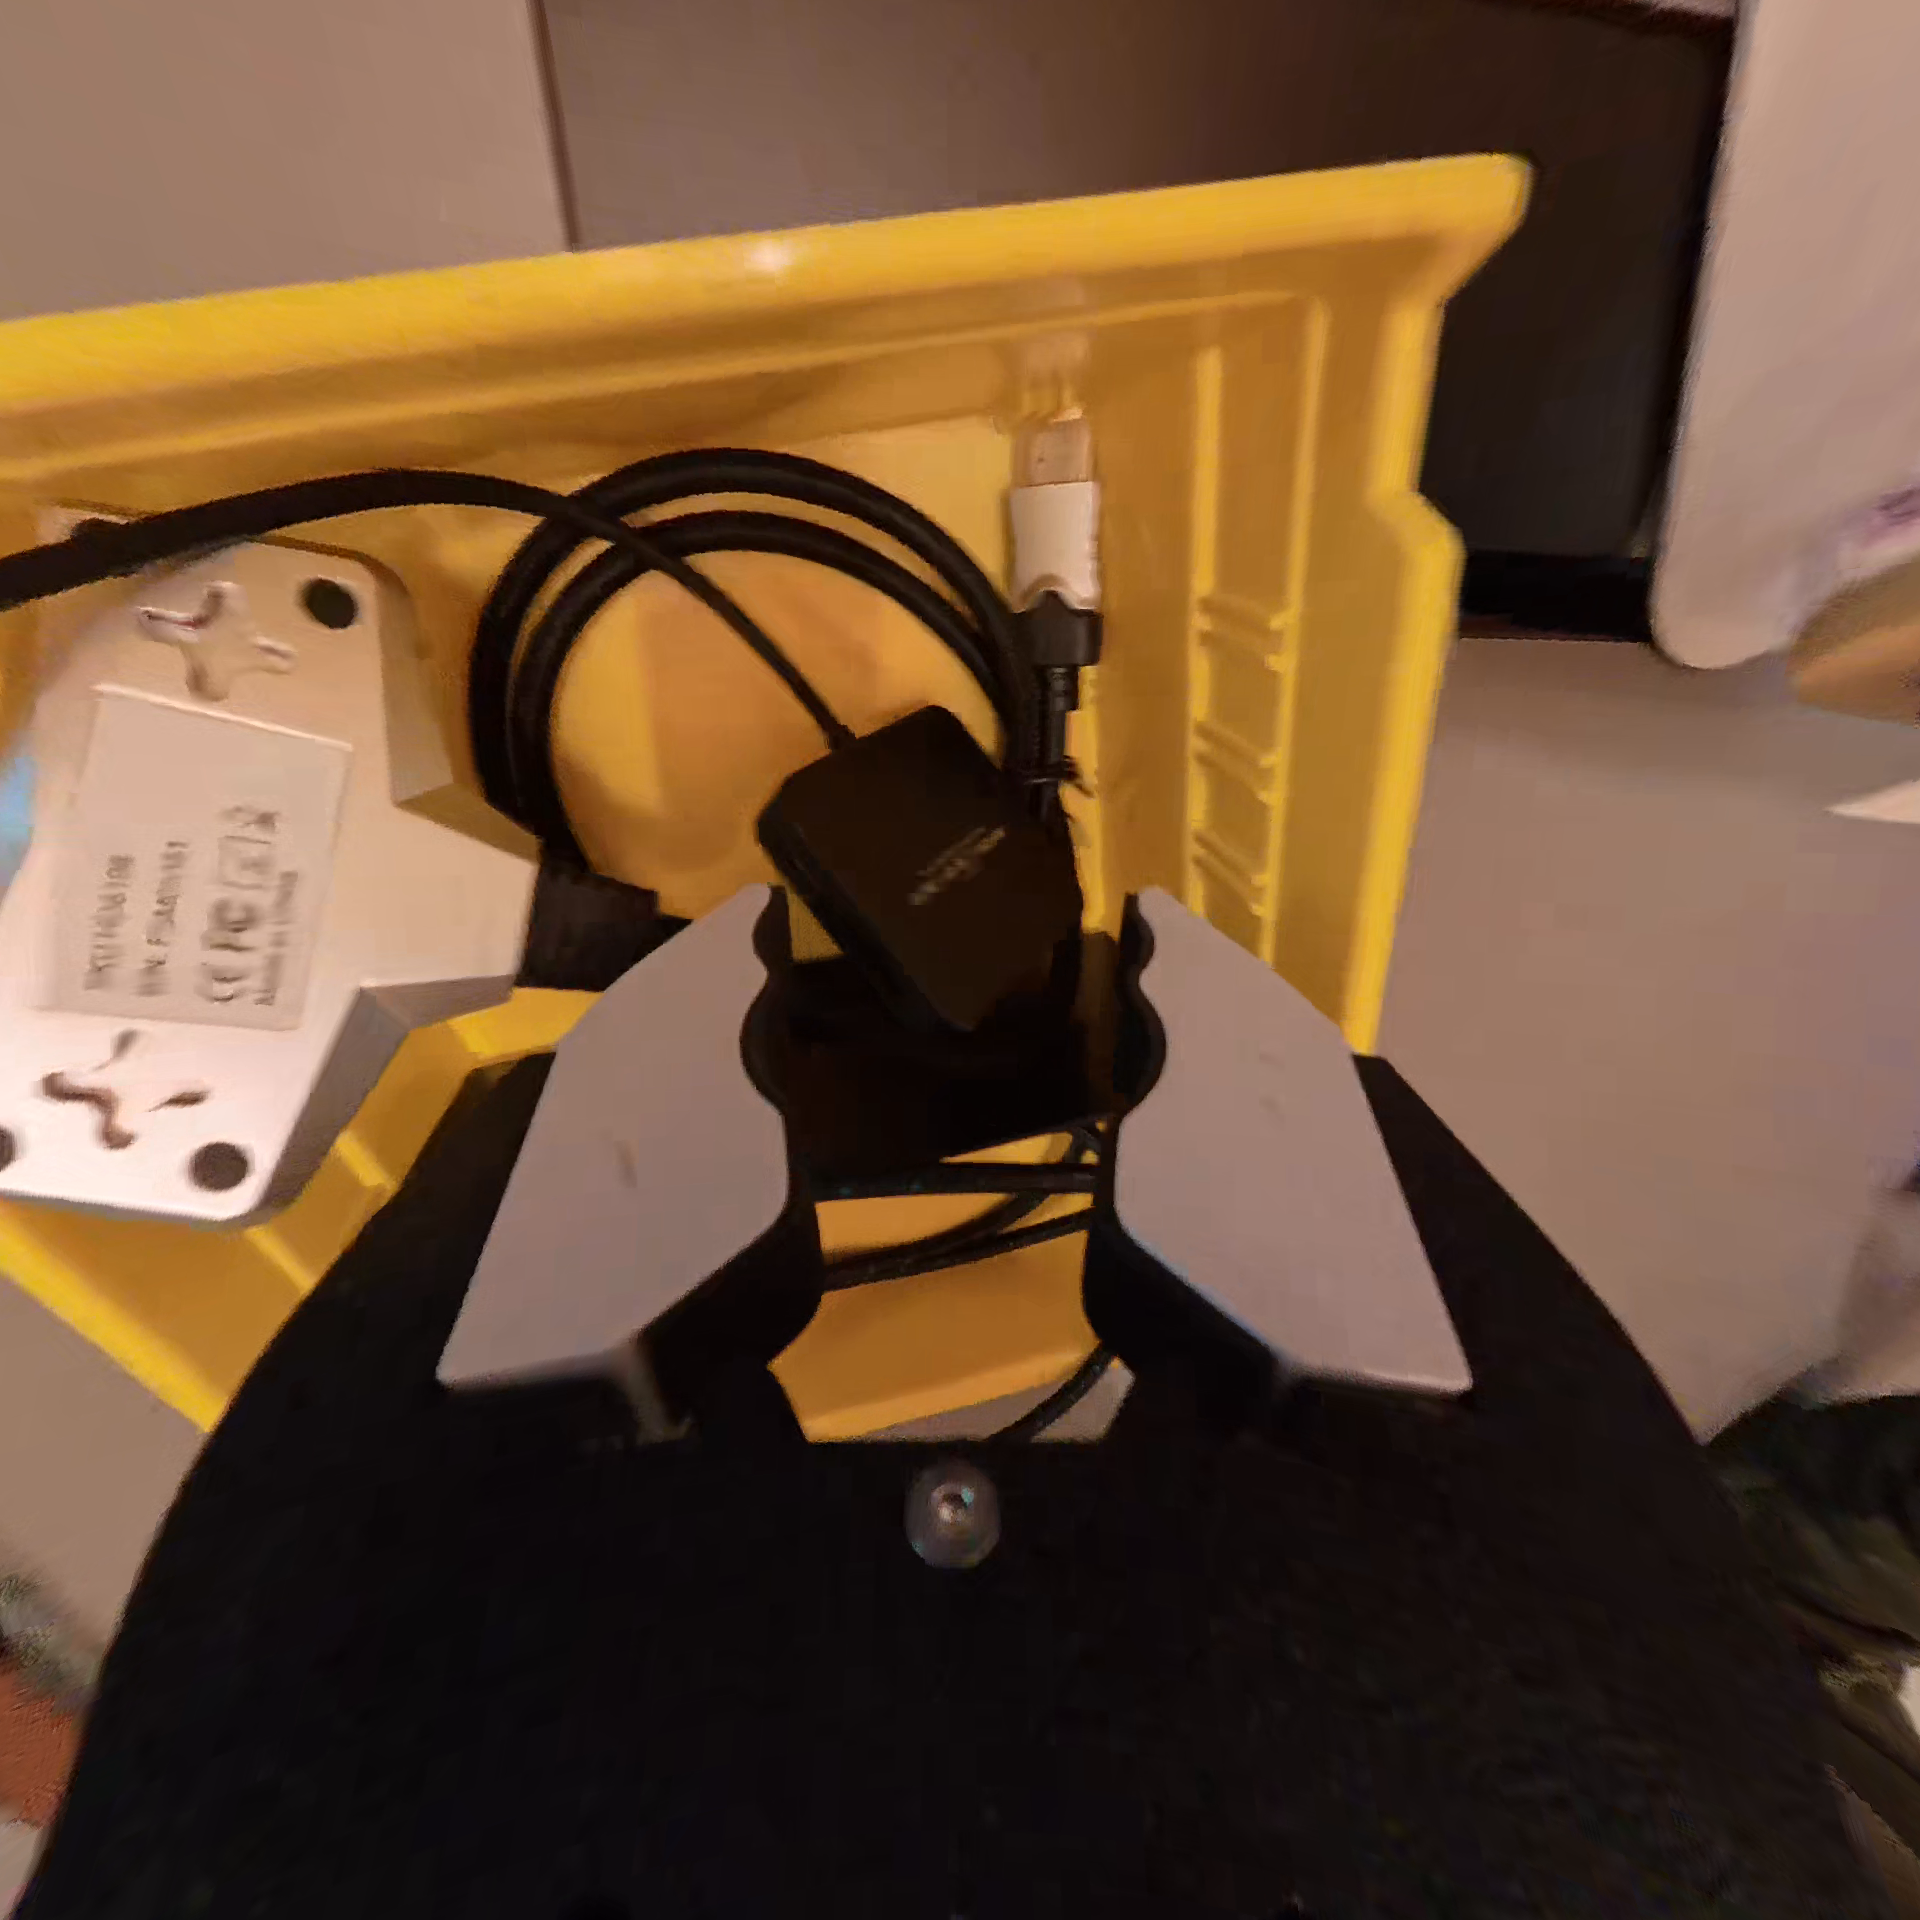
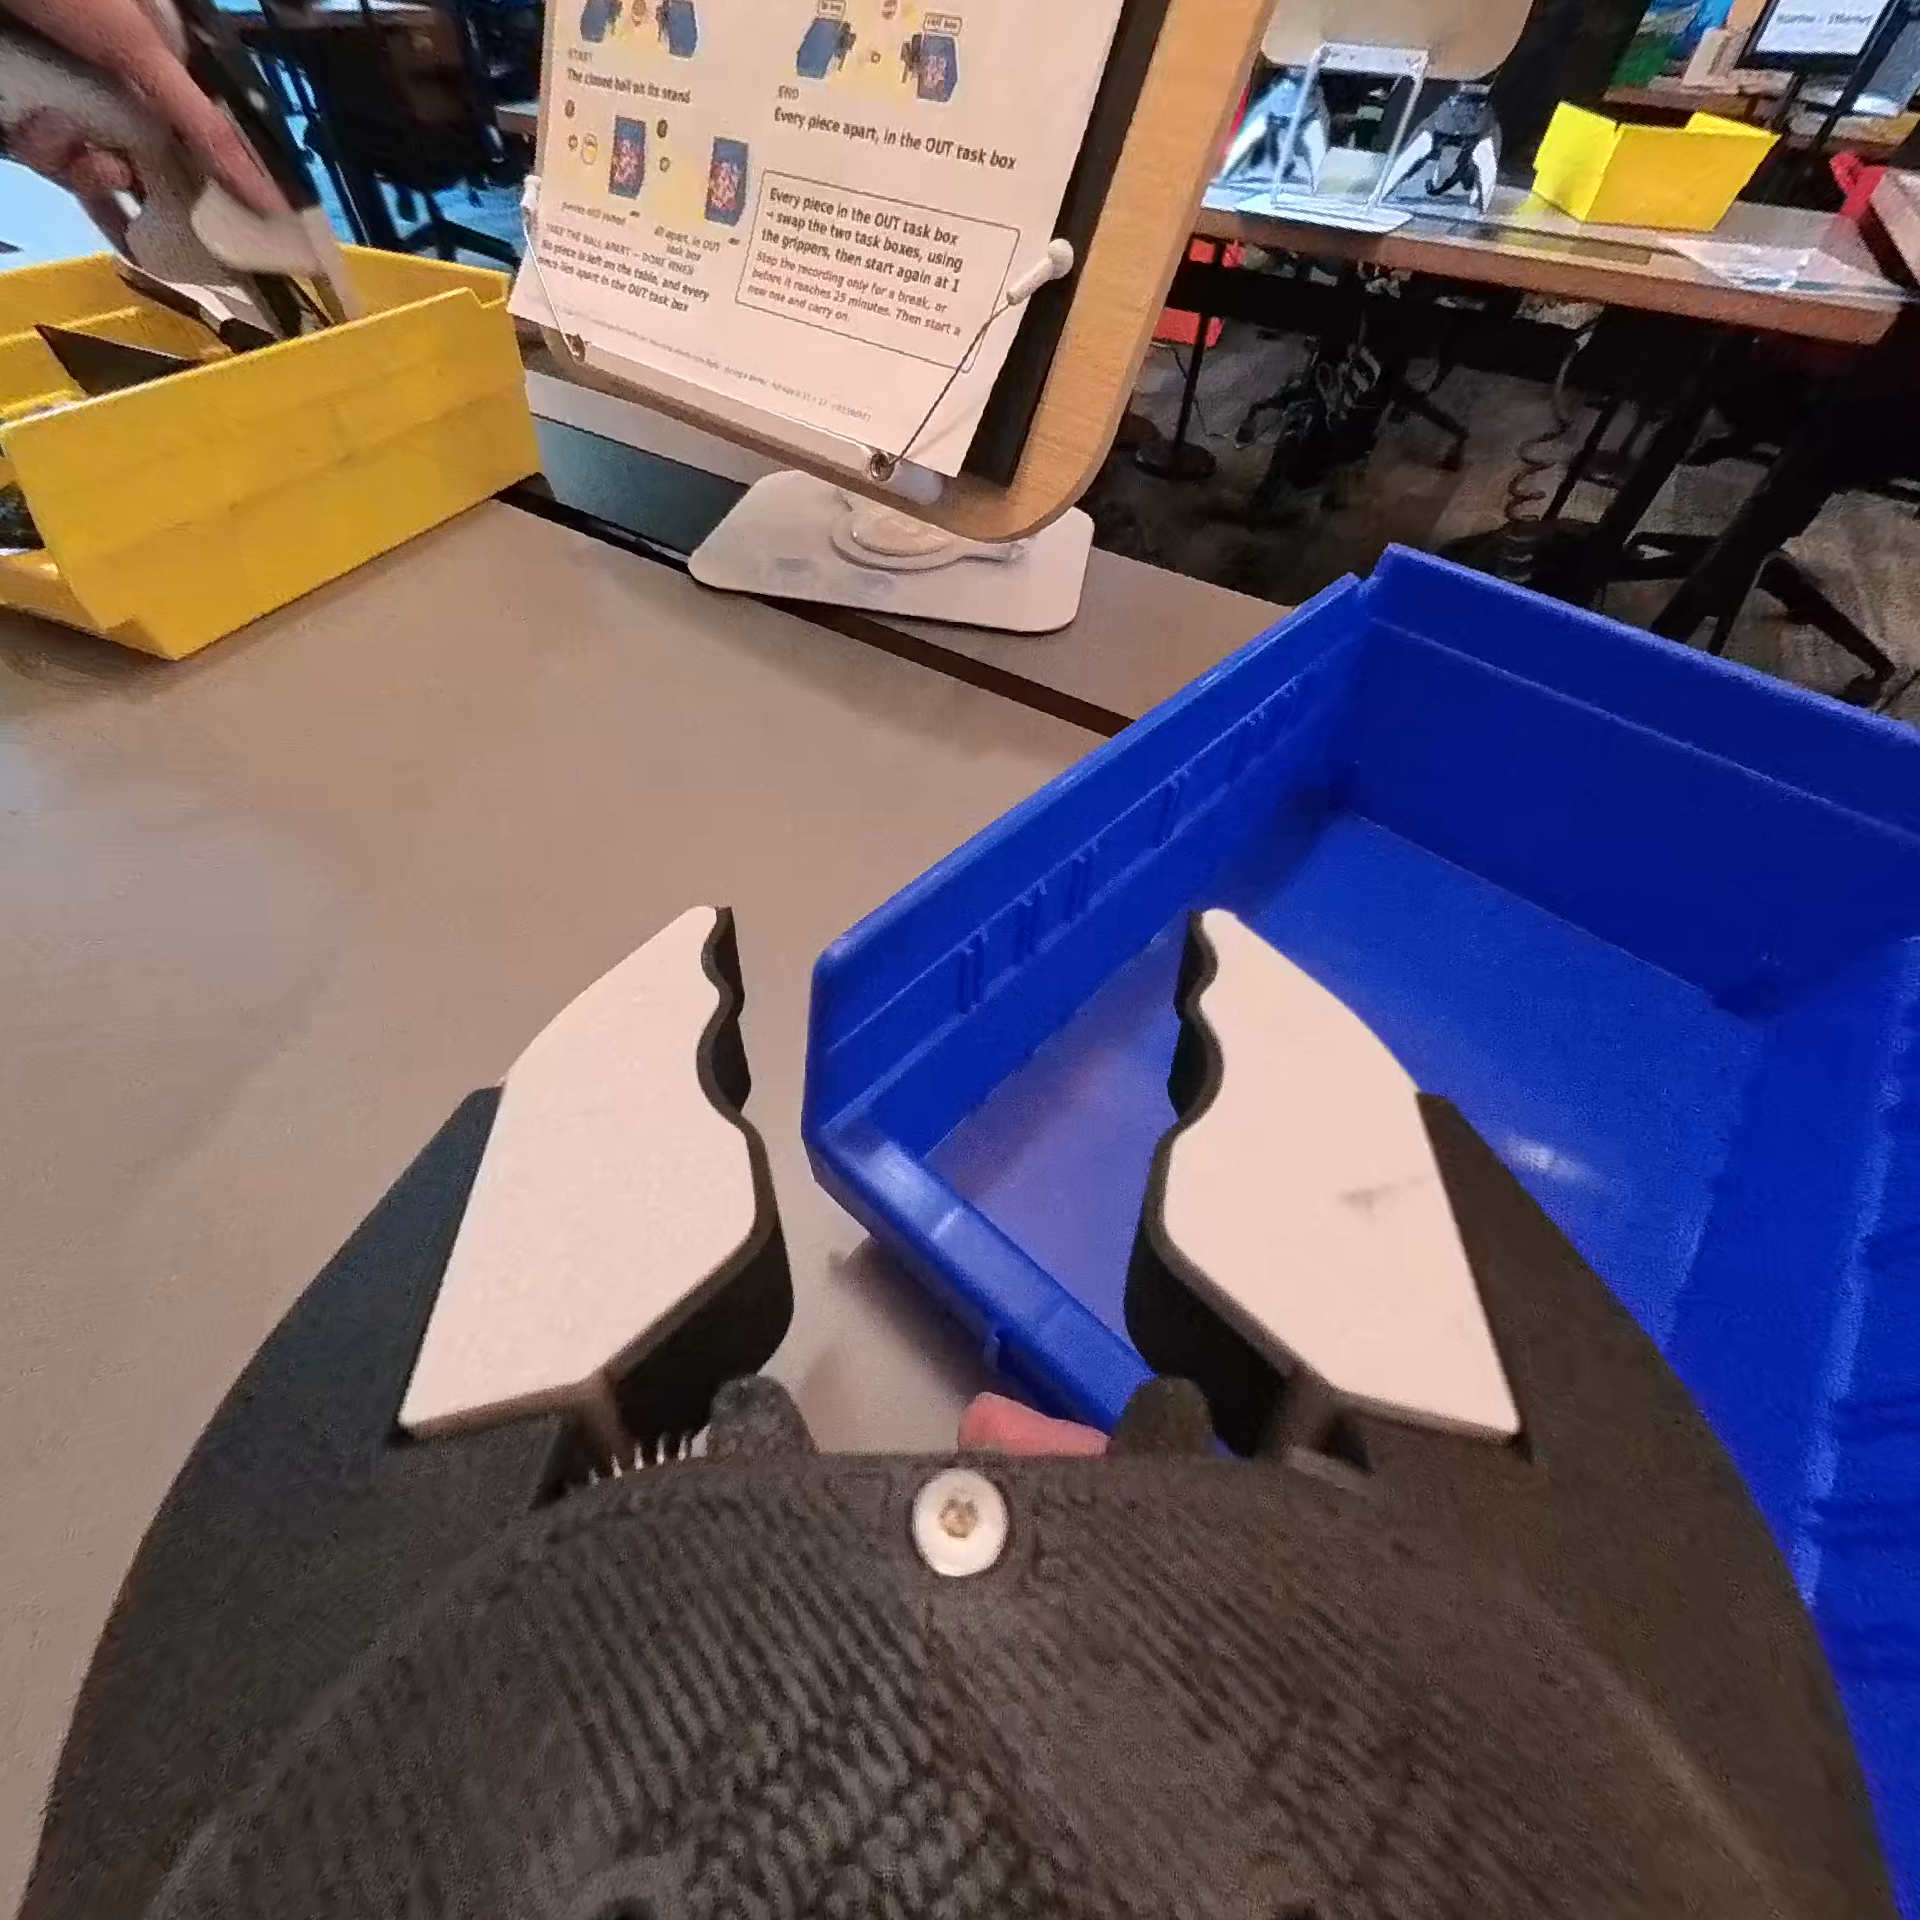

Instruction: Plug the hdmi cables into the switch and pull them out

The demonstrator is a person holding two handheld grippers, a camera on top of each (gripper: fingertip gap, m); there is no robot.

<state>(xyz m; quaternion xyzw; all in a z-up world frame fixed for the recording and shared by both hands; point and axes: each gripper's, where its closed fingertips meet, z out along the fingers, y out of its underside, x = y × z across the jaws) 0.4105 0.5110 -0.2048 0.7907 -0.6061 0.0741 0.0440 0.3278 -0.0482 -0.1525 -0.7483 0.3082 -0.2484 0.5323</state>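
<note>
In the left wrist view a yellow bin (image 1: 727,301) holds a silver switch box (image 1: 208,862) lying label side up at the left, a coiled black cable (image 1: 582,582), a silver-white HDMI plug (image 1: 1055,530) and a small black box (image 1: 925,862) on a thin lead. My left gripper (image 1: 951,904) reaches into the bin. Its jaws press on the sides of a black block (image 1: 935,1091) under the small box. My right gripper (image 2: 961,925) is open and empty, low over the table at the near corner of a blue bin (image 2: 1558,727).
The right wrist view shows the grey table (image 2: 416,831), the yellow bin (image 2: 270,457) at far left with a hand holding the left gripper (image 2: 260,291) in it, and an instruction sheet on a wooden stand (image 2: 831,208) behind. The blue bin holds nothing.
</note>
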